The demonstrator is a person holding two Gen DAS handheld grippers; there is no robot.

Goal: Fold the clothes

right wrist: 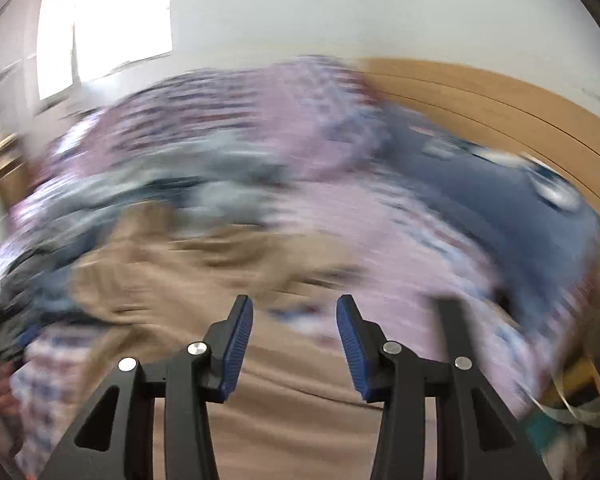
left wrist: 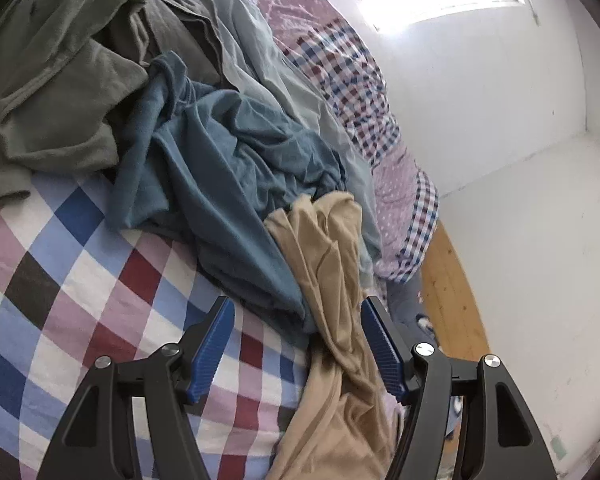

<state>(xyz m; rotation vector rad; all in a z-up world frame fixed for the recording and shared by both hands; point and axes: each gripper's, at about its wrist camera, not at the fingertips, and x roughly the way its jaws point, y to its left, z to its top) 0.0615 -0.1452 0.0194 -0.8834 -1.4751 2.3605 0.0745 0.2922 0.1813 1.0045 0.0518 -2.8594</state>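
My left gripper (left wrist: 298,344) is spread around the tan garment (left wrist: 332,280) at the bed's (left wrist: 100,280) edge; my right gripper (right wrist: 295,344) gapes empty. I'd pinch one hem, not bunched folds.

Each camera looked forward and downward along its own fingers, close above the checked bedspread (left wrist: 80,280). Both views shared the tan garment (left wrist: 332,280) ahead.
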